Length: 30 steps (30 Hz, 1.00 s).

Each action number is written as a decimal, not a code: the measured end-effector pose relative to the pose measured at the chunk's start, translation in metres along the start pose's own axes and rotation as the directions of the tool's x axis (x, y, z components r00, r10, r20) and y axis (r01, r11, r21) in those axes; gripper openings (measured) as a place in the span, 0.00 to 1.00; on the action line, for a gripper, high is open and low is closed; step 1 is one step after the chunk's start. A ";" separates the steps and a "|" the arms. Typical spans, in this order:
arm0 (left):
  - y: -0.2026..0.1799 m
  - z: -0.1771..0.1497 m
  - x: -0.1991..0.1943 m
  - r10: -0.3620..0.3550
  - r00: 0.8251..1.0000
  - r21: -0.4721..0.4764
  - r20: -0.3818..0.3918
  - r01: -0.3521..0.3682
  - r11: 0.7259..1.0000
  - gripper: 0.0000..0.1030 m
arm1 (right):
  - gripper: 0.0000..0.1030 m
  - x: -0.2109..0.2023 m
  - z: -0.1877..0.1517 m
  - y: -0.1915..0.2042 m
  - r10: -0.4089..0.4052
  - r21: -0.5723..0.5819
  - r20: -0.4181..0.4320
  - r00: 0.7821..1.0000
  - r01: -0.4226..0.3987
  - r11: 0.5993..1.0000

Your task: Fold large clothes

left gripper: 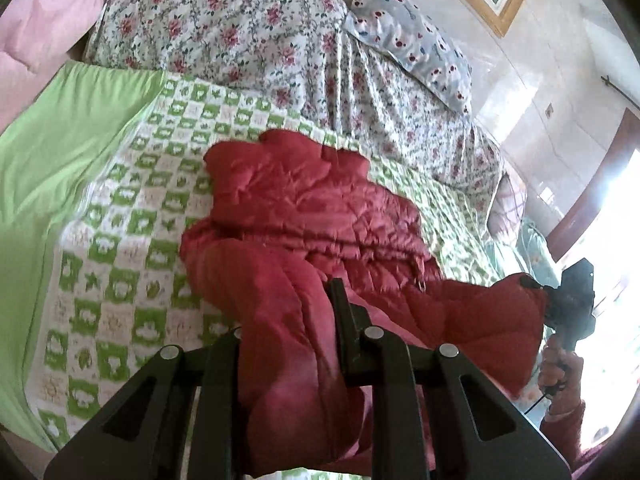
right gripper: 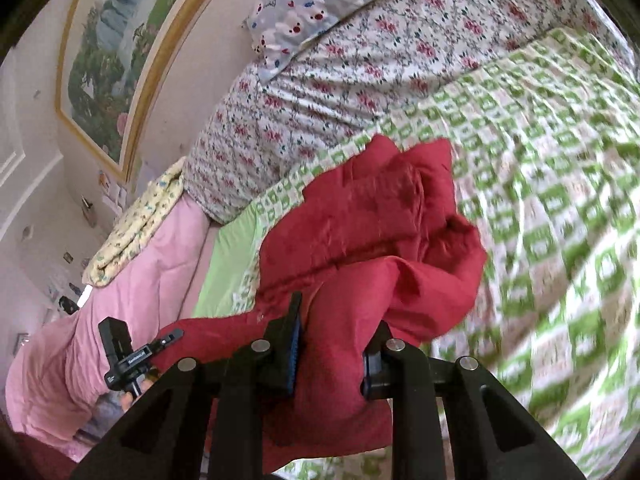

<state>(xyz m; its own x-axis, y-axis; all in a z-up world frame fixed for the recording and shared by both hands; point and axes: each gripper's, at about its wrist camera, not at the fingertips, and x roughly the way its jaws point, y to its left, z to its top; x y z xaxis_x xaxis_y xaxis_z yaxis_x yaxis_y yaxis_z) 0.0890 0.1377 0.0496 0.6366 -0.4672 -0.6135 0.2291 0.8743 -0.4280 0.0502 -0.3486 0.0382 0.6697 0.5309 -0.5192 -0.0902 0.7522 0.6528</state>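
Left gripper [left gripper: 294, 344]: my jaws hold red padded jacket [left gripper: 304, 216].
Right gripper [right gripper: 332, 350]: jaws clamp same jacket.
Checkered blanket [right gripper: 560, 208]: open around jacket.

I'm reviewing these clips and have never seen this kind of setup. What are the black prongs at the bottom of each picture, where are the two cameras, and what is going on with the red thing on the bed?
No robot here: a person holds a two-finger gripper in each hand, each with a camera looking along its fingers. One picture is from the left gripper, the other from the right gripper. The prongs are those fingers. Both are closed on a red padded jacket, lifting its near edge off a green checked blanket on the bed. Behind lie a floral quilt and a pillow. In the left picture, the right gripper shows at the far right, in the person's hand.
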 end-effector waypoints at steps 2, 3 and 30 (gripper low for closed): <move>-0.001 0.009 0.002 0.003 1.000 0.001 0.011 -0.004 1.000 0.17 | 0.21 0.005 0.011 0.001 -0.002 -0.005 0.016 1.000 0.002 1.000; -0.002 0.014 0.004 0.004 1.000 0.002 0.016 -0.004 1.000 0.17 | 0.21 0.007 0.015 0.002 -0.002 -0.005 0.023 1.000 0.002 1.000; 0.040 0.162 0.161 0.115 0.993 -0.131 -0.006 -0.115 0.985 0.18 | 0.21 0.138 0.154 -0.055 -0.171 0.147 0.138 0.976 0.150 0.978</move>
<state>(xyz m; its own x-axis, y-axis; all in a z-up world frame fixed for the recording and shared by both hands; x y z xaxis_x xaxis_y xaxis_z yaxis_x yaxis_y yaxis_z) 0.3197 0.1186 0.0410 0.6541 -0.3647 -0.6627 0.0563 0.8972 -0.4381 0.2612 -0.3766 0.0159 0.7705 0.3357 -0.5418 0.1208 0.7578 0.6412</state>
